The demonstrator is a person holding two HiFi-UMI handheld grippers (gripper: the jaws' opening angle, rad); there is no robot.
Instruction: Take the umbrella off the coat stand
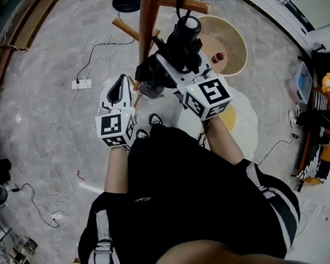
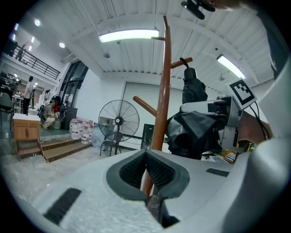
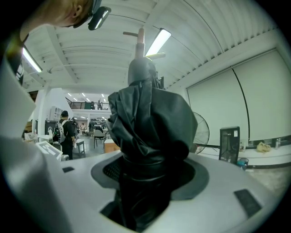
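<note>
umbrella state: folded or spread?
Folded. The umbrella has its black fabric bunched tight round the shaft, nothing spread; the right gripper is shut on it.

grey floor (image 1: 30, 82) carries loose cables (image 1: 52, 127) and a power strip (image 1: 81, 84).

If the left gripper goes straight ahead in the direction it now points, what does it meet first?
Probably the pole of the coat stand, which stands right beyond the left gripper; the depth between them is hard to judge.
</note>
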